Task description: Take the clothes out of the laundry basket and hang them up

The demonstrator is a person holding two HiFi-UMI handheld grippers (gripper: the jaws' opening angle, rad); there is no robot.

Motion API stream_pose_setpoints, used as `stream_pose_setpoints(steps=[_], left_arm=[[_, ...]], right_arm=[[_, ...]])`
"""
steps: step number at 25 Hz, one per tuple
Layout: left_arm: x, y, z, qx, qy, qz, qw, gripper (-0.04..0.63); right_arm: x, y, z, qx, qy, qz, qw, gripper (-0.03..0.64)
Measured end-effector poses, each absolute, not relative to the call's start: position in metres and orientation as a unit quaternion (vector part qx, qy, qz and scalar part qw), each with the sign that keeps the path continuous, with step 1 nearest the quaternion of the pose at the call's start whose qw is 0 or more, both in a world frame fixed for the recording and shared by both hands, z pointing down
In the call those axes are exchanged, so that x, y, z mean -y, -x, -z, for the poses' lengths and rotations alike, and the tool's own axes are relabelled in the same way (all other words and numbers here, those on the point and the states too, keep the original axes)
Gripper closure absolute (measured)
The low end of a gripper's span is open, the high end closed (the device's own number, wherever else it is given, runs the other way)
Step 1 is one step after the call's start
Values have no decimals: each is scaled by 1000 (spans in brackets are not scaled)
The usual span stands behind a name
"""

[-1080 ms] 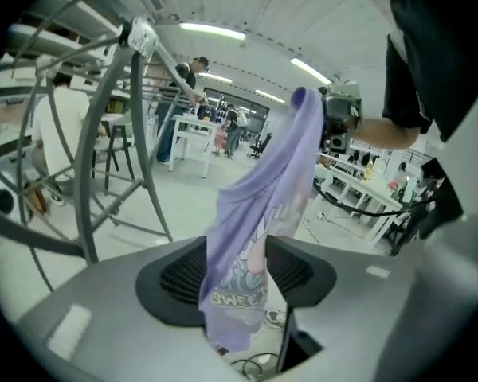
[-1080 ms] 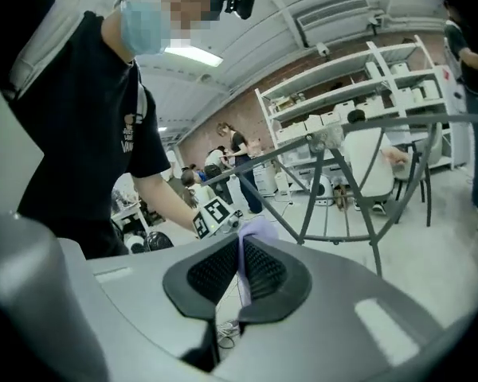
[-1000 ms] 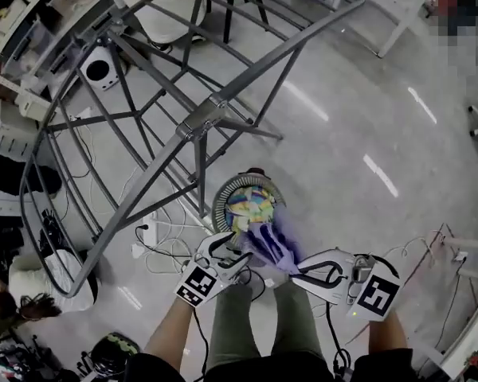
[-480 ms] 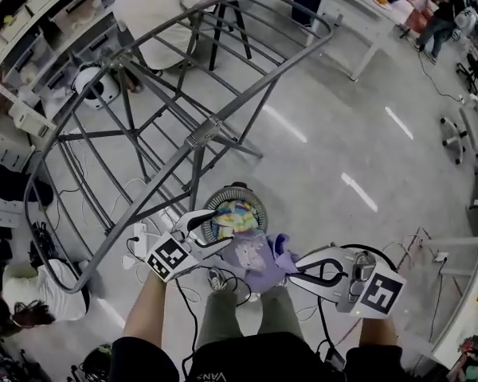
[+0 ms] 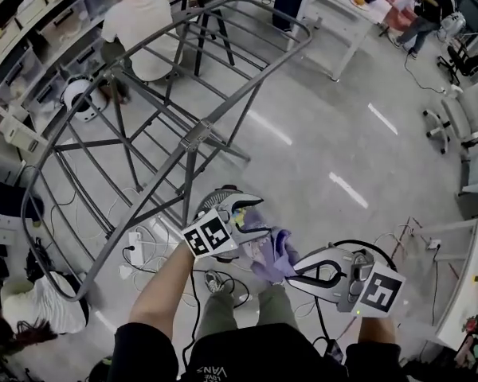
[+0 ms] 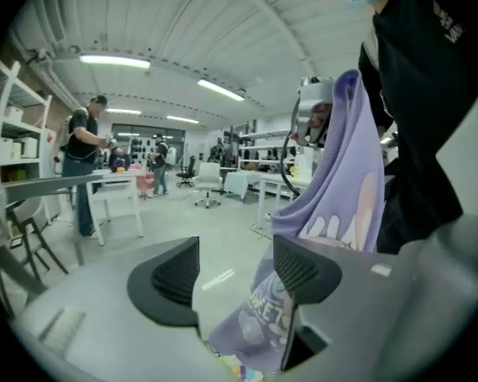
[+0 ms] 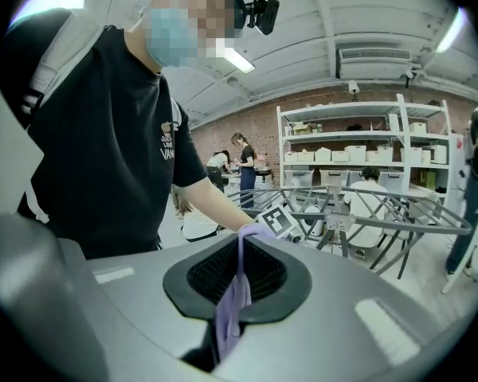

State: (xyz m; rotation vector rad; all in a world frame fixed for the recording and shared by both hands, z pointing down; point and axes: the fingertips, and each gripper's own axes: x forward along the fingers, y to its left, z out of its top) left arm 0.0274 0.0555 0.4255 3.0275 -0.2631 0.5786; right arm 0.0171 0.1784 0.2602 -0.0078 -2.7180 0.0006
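A purple garment [image 5: 275, 253] with a pale print hangs in front of me, above my legs. My right gripper [image 5: 291, 274] is shut on its edge; in the right gripper view a purple strip [image 7: 233, 309] is pinched between the pads. My left gripper [image 5: 253, 216] is up beside the garment, over the round laundry basket [image 5: 213, 199], which it mostly hides. Its jaws have just been opening and stand wide [image 6: 235, 273]; the cloth [image 6: 342, 181] hangs just past the right finger, and no pad presses on it. The grey drying rack [image 5: 195, 134] stands beyond the basket.
A power strip with white cables [image 5: 135, 241] lies on the floor left of my feet. A person sits behind the rack [image 5: 139, 22]. White tables [image 5: 342, 10] and office chairs [image 5: 462, 110] stand at the back and right, across open floor.
Both grippers have risen with the purple garment, which now hangs free of the basket. The left gripper has let go and moved up beside the garment, over the basket.
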Motion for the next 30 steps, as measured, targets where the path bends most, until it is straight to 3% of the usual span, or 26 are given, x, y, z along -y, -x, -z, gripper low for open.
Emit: stream_pose_setpoints(steps=[5, 15, 17, 26, 30], left_arm=[[-95, -55, -438, -44, -973, -228, 10, 327], [-176, -53, -453, -185, -949, -238, 97, 346], [-173, -49, -455, -159, -954, -230, 112, 503], [-123, 27, -421, 107, -968, -206, 94, 517], [-117, 56, -392, 183, -962, -195, 51, 535]], right_arm=[[-178, -24, -260, 977, -19, -5, 211, 600], [-187, -31, -261, 977, -13, -5, 211, 600], [-180, -31, -263, 977, -26, -1, 212, 599], [-149, -51, -263, 963, -167, -60, 203, 600], [-129, -51, -258, 955, -216, -45, 197, 599]])
